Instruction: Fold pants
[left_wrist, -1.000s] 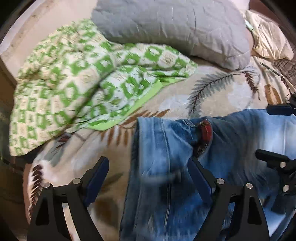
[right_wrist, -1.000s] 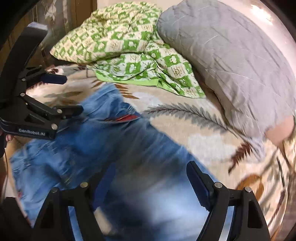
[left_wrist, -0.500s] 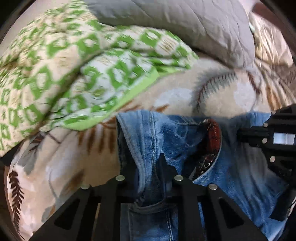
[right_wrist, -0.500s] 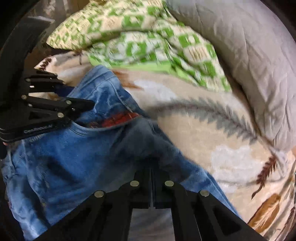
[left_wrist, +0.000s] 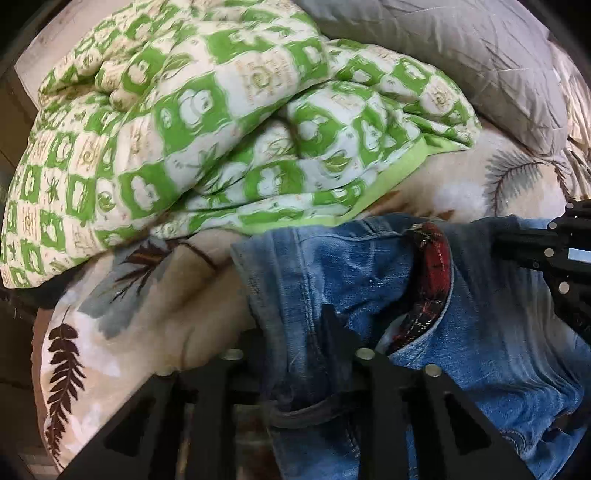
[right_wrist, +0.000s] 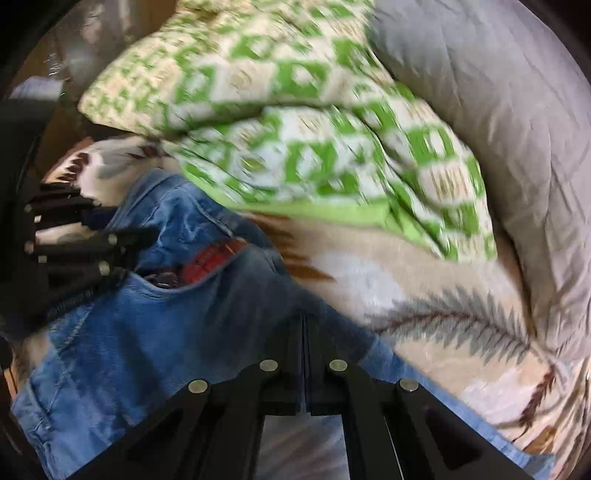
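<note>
Blue jeans (left_wrist: 498, 332) with a red plaid inner waistband (left_wrist: 437, 258) lie on the leaf-print bedspread (left_wrist: 147, 295). My left gripper (left_wrist: 295, 332) has a bunched fold of the waistband's left end between its fingers. Its jaws are opening, and the denim still looks pinched. Seen from the right wrist, this gripper (right_wrist: 136, 254) sits at the left over the waistband. My right gripper (right_wrist: 304, 325) is shut, its tips buried in the jeans (right_wrist: 147, 332) at the right side of the waist. It also shows at the right edge of the left wrist view (left_wrist: 517, 243).
A crumpled green-and-white checked quilt (left_wrist: 184, 129) lies just beyond the waistband. A large grey pillow (left_wrist: 461, 48) sits behind it to the right. The bedspread drops away at the left edge (left_wrist: 44, 332).
Both grippers went from wide open to closed on the waistband. They then moved toward the green quilt, dragging the jeans along. The quilt now looms much larger.
</note>
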